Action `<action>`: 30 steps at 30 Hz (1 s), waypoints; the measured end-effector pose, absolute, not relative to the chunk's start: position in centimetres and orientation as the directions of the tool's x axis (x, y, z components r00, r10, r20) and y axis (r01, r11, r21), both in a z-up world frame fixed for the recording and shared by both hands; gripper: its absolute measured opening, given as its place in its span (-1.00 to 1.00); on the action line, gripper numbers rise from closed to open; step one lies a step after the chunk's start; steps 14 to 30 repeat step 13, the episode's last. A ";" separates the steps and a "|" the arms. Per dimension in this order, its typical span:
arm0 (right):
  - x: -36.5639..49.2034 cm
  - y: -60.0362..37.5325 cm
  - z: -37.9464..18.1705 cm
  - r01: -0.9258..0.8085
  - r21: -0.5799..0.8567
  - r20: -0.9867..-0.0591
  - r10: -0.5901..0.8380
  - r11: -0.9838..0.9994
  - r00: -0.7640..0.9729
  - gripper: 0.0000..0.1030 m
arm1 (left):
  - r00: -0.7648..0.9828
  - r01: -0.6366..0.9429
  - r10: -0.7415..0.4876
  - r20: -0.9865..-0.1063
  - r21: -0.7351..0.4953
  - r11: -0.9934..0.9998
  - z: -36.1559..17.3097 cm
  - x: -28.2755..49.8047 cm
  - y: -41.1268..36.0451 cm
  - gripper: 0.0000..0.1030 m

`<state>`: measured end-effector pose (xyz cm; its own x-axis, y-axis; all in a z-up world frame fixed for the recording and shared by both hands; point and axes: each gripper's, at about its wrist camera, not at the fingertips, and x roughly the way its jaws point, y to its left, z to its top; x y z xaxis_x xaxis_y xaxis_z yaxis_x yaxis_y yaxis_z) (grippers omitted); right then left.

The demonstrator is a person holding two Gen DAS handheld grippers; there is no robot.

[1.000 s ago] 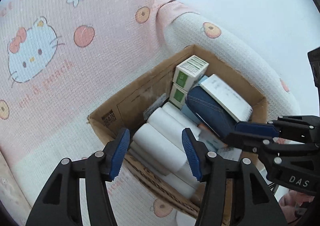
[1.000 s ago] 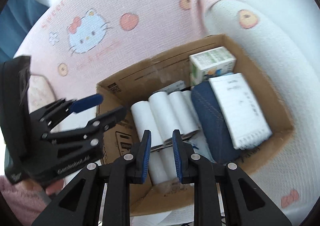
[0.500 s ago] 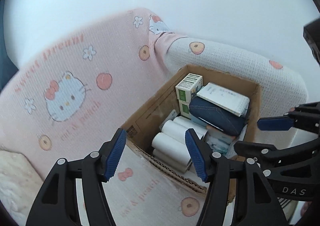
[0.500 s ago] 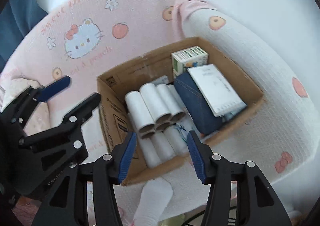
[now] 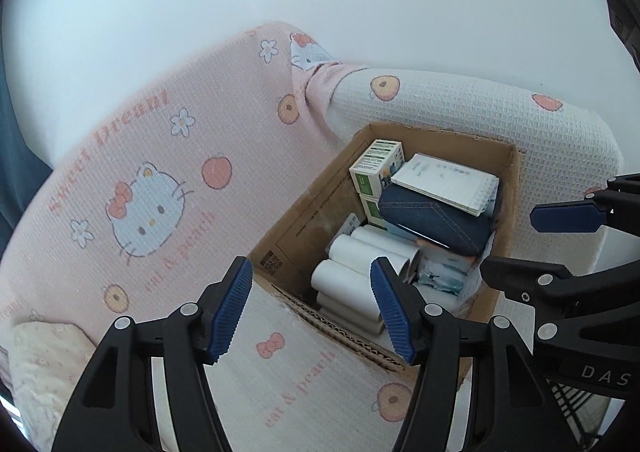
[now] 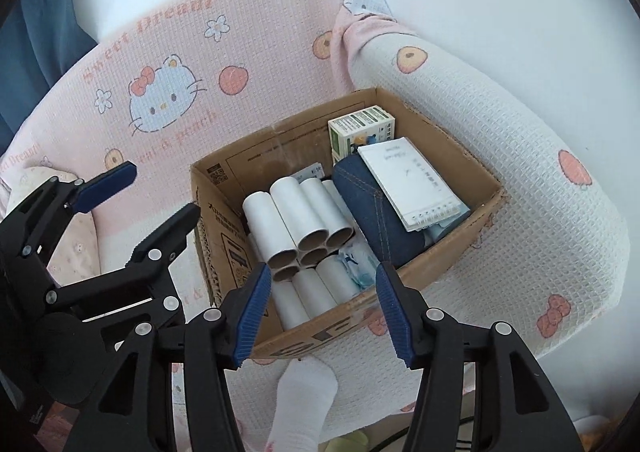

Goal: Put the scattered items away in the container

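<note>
A brown cardboard box (image 6: pixel 472 168) sits on a sofa seat against the armrest; it also shows in the left wrist view (image 5: pixel 304 220). Inside lie several white paper rolls (image 6: pixel 296 208), a folded denim item (image 6: pixel 376 204), a white spiral notepad (image 6: pixel 412 182) and green-and-white cartons (image 6: pixel 360 124). My right gripper (image 6: pixel 322 310) is open and empty, held above the box's near edge. My left gripper (image 5: pixel 310 310) is open and empty, above the box's near left corner. Each gripper shows in the other's view.
The sofa wears a pink and white Hello Kitty cover (image 6: pixel 160 100). A white sock (image 6: pixel 302 396) lies on the seat front below the box. A cream cushion (image 5: pixel 44 364) lies at the left. A white wall stands behind.
Both grippers have pulled back and up from the box. The right gripper's jaws have opened from nearly closed to wide. The sock has come into view.
</note>
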<state>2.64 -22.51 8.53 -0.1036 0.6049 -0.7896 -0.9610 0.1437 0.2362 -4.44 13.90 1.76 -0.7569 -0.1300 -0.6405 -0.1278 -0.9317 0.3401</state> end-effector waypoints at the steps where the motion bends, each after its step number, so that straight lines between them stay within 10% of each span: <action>1: 2.7 -22.5 8.5 -0.960 0.238 -0.790 0.605 0.145 -0.104 0.02 | -0.760 -0.126 -0.133 -0.636 0.346 -0.930 1.8 -4.3 14.0 0.28; 30: 2.1 -23.0 9.5 -0.966 0.215 -0.783 0.617 0.144 -0.082 0.05 | -0.760 -0.110 -0.142 -0.635 0.340 -0.934 2.7 -3.9 13.5 0.28</action>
